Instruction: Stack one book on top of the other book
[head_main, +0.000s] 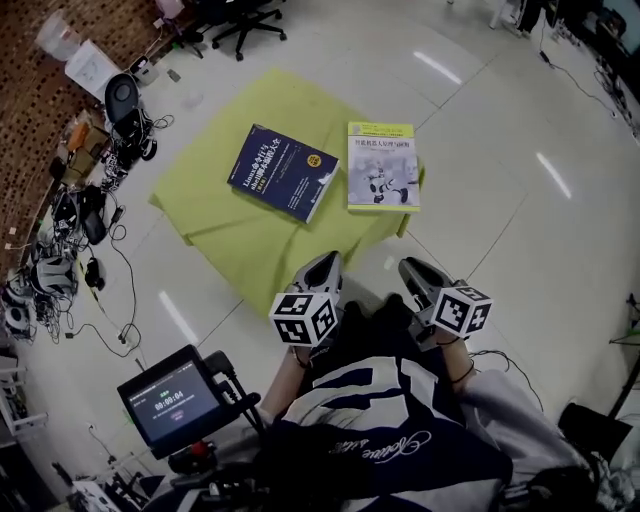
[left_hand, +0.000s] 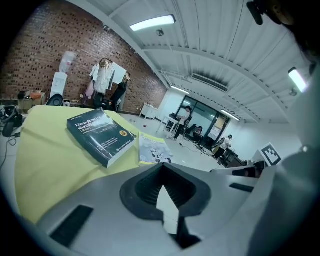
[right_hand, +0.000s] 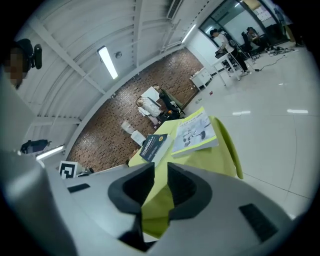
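Table (head_main: 220, 225), low, covered in a yellow-green cloth, standing on a pale glossy floor (head_main: 520, 230). On it, two books lying flat and face up, side by side and not stacked: a dark blue book (head_main: 283, 172), thick, turned at an angle near the middle of the cloth; and a white book with a yellow-green border (head_main: 382, 166), thinner, just to the right of the blue one with a narrow strip of cloth between them, at the table's right edge. Left tool (head_main: 322, 268), held low in front of the person's lap, short of the table's near edge; its jaws meet at the tips, with nothing in them. Right tool (head_main: 412, 270), beside it and level with it, also short of the table; its jaws stand slightly apart and empty, with the cloth showing through the gap. Small screen on a stand (head_main: 172, 405) at lower left; tangled cables and gear (head_main: 70, 230) along the left wall.
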